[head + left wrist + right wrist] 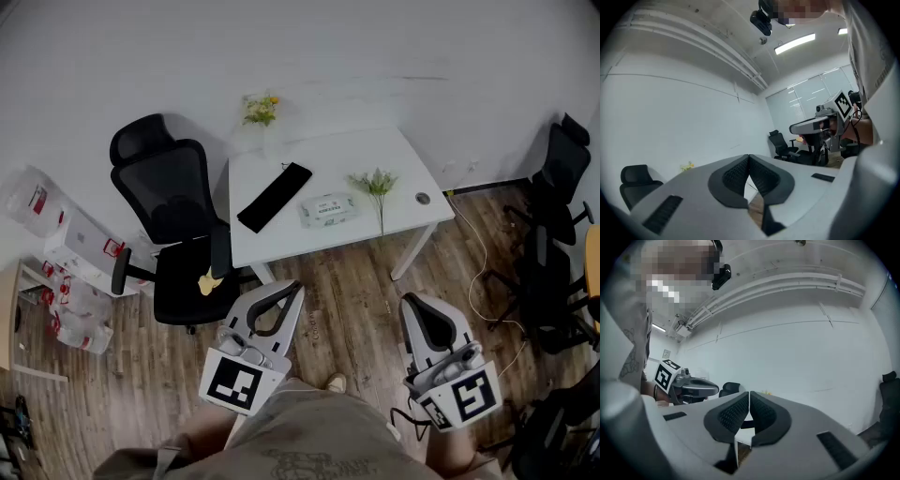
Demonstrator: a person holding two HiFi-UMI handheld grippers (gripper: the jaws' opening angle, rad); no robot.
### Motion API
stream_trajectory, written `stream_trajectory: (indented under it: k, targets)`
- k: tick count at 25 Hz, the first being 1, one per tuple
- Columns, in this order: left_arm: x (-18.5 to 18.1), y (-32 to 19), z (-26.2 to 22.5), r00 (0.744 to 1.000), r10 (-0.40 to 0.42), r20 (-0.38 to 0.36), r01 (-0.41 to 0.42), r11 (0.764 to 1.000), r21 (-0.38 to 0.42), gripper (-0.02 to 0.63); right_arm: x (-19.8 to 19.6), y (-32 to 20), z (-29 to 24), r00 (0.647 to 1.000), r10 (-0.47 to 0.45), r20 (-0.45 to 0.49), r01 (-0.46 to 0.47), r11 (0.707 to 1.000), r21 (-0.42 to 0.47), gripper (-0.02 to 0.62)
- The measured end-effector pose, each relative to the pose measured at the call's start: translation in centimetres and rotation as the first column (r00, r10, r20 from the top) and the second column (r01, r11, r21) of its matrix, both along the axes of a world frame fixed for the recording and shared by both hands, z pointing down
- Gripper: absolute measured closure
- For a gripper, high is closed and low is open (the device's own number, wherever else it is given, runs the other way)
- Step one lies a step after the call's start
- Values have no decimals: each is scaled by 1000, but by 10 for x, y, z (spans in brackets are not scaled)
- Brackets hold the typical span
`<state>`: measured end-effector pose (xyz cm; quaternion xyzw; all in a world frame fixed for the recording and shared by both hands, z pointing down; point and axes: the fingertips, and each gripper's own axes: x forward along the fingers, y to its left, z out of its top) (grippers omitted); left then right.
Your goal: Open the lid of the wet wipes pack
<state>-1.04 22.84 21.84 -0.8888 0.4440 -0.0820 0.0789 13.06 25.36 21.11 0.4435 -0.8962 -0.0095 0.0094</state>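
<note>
The wet wipes pack (328, 209) lies flat near the middle of the white table (412, 211), its lid down. My left gripper (296, 286) hangs over the wood floor in front of the table, well short of the pack, jaws shut and empty. My right gripper (405, 302) is level with it to the right, also shut with nothing held. In the left gripper view the left gripper (749, 156) has its pads meeting at the tips. The right gripper view shows the right gripper (749, 393) with its tips together.
A black flat case (274, 196) lies left of the pack. Flower sprigs (377, 184) rest to its right, and a yellow bouquet (262, 110) sits at the table's back edge. A black office chair (173, 234) stands left of the table, another (555, 234) at far right.
</note>
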Motion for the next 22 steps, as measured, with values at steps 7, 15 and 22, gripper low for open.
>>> stream_trajectory:
  k: [7,15,22]
  targets:
    - [-4,-3,-1,999,-29,-17,29,1000,2,589,3,-3,1,998,-20,63,20,1000,-8,561]
    - [-1,-6,3,999,-40,-21,40,999,-24,589,6,-8,5,998,-23,65,23,1000,-2,561]
    - [-18,-20,-1,996,-93,-14,93,996,-13,589,14,-16,4,999,39,27,-40,999,34,373]
